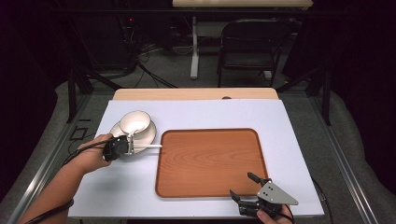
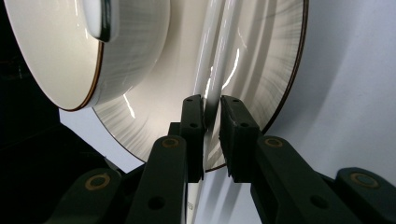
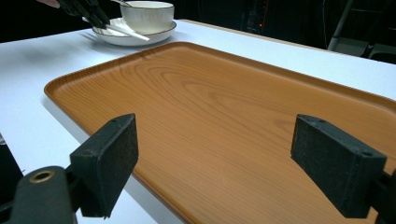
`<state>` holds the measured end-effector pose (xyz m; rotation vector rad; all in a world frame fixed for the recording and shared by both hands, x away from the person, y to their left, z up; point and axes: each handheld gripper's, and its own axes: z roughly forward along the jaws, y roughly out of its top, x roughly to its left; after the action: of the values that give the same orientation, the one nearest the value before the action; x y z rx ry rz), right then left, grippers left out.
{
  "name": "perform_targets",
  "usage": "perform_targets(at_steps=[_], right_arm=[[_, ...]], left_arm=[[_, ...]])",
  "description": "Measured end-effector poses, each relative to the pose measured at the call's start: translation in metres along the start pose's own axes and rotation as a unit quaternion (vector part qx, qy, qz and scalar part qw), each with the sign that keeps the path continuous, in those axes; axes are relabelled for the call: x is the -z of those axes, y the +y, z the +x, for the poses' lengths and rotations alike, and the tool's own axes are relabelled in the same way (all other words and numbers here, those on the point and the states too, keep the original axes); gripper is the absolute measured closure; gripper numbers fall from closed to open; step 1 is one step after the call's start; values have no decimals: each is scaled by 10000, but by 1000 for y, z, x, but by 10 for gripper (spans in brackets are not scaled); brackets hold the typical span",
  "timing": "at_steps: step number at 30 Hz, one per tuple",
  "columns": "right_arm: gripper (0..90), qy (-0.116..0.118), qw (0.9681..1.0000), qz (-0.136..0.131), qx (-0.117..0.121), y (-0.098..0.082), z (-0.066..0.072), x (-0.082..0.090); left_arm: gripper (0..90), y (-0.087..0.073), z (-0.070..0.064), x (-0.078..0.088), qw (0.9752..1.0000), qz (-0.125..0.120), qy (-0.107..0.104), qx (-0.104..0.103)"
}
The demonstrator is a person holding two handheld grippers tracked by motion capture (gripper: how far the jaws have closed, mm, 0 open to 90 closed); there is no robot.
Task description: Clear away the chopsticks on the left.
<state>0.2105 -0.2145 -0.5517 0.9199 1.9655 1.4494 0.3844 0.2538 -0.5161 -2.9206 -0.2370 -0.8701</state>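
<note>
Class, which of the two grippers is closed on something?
The left gripper, clamped on the white spoon beside the bowl; the right gripper gapes open.

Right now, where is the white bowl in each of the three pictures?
High view: the white bowl sits on its plate, left of the wooden tray.
Left gripper view: the bowl is at the upper left, on the plate.
Right gripper view: the bowl is at the top, beyond the tray.
Shared landmark: the plate under the bowl.
</note>
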Motion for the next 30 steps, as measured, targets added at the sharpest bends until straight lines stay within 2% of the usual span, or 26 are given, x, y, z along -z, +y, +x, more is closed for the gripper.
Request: perform_targets(at_steps=[17,22,30], right_arm=[[143,5,10000,2,-20,0,0,0],[143,8,10000,2,-22,0,0,0],[143,10,10000,15,-35,0,-1,0]], left_arm=[[830,-1,-3,-4,9998,37,-73,-157],[843,-1,-4,-2,9996,9,-75,-267],[844,-3,-6,4,9995,-42,-47,-311]])
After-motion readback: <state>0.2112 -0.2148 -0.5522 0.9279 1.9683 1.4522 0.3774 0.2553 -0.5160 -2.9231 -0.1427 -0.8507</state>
